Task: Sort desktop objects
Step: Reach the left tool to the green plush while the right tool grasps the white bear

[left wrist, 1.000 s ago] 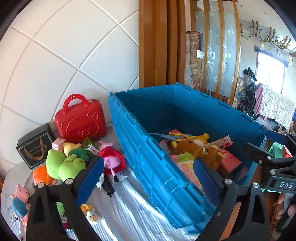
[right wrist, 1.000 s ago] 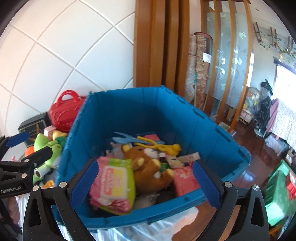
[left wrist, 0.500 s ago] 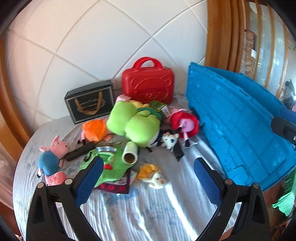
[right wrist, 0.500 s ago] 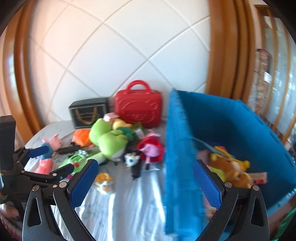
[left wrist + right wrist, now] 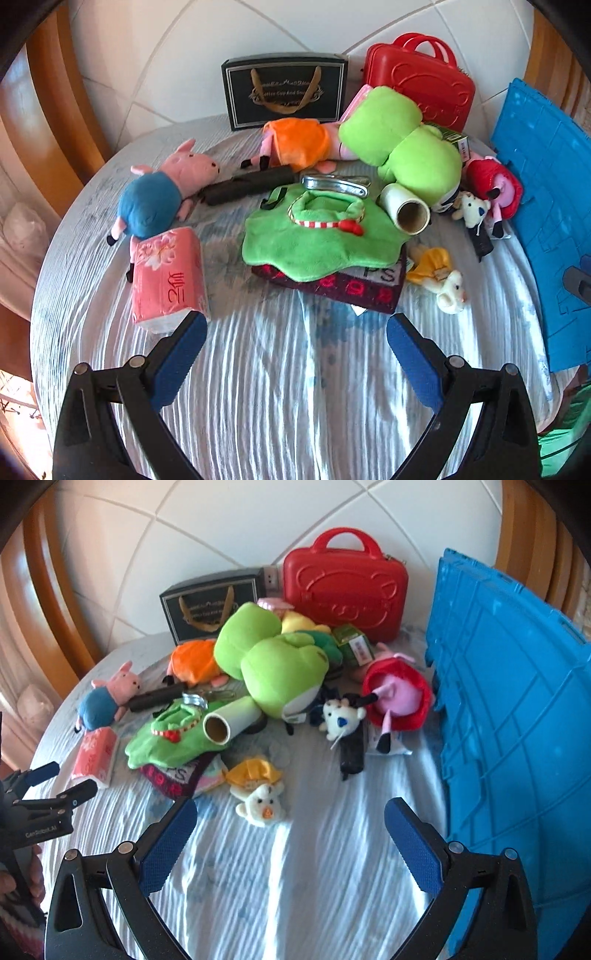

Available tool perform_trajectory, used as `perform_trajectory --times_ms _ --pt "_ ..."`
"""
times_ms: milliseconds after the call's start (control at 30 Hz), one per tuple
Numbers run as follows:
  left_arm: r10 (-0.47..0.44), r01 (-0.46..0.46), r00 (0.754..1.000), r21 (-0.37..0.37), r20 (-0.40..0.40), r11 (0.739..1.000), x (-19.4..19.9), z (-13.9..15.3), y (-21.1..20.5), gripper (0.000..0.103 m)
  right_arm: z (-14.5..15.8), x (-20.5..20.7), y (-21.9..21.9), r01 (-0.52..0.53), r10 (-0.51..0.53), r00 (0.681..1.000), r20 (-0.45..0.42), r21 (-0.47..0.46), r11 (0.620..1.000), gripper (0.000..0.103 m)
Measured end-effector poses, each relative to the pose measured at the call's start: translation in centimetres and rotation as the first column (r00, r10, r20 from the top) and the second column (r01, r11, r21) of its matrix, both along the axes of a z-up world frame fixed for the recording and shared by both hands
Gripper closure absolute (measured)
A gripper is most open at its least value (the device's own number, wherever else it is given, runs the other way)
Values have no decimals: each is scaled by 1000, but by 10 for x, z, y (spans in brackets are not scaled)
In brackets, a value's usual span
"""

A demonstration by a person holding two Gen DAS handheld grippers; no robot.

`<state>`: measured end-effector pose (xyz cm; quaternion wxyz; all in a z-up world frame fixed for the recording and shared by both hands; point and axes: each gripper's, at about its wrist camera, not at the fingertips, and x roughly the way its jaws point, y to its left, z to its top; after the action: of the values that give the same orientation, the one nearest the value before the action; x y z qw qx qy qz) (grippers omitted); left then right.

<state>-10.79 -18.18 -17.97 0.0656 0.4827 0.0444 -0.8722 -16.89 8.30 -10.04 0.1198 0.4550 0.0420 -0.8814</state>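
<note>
Step in hand: selecting the next item. Both the left hand-held gripper (image 5: 295, 338) and right hand-held gripper (image 5: 290, 825) are spread, empty. Next: descend on the small duck toy (image 5: 258, 805) at 12 o'clock, then carry it to the blue bin (image 5: 517, 720).

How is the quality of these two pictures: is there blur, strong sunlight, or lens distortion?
Left wrist view: sharp; sunlight stripes the wrinkled tablecloth, the pink tissue pack casts a shadow to its right, and fisheye bends the wall tile lines. Right wrist view: slightly softer, bright sun bands on the cloth, the blue bin wall bulges with distortion; dark vignette fills the corners.
</note>
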Motion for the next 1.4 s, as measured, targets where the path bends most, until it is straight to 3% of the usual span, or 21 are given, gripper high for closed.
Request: perform_trajectory --times_ms 267,300,433,567,767,1033,1167,1233,1267,1300,1333,1400 --pt "-10 10 1000 14 4 1000 -20 -3 -1 4 -24 -26 -14 -28 29 998 64 -22 999 2" --pt "-15 15 1000 12 -1 1000 -25 -1 -1 4 -24 -30 -17 -31 33 997 63 -25 999 4" --pt "-26 26 1000 15 -12 1000 -46 3 -2 10 -24 -50 -31 -51 55 995 78 -54 997 29" --pt "-40 40 999 36 -3 999 -66 -1 -2 11 -34 -69 -43 -53 60 991 117 -59 997 34" --pt "-124 121 990 48 67 991 -89 -30 22 11 -75 -83 -47 -46 52 974 220 -32 998 34" --pt "-133 118 975 89 176 989 -100 -79 38 12 -135 -92 -45 -35 42 936 348 -26 999 34" --pt "-129 112 979 109 160 988 -107 -92 40 11 -153 -98 -48 -49 64 924 377 -48 998 20" --pt "-132 113 981 134 141 985 -103 -91 38 26 -159 -101 -49 -55 62 925 375 -32 998 24" --pt "-135 117 982 138 134 984 -100 -89 38 32 -162 -102 -51 -62 66 925 374 -23 998 42" --pt "-138 121 982 131 128 984 -97 -86 38 44 -164 -103 -52 -71 75 923 377 -27 997 55" --pt "-135 122 983 113 123 986 -93 -83 38 56 -166 -102 -53 -72 74 921 382 -19 997 56" --pt "-125 118 986 70 113 991 -84 -77 35 70 -164 -98 -56 -90 85 927 366 -2 996 58"
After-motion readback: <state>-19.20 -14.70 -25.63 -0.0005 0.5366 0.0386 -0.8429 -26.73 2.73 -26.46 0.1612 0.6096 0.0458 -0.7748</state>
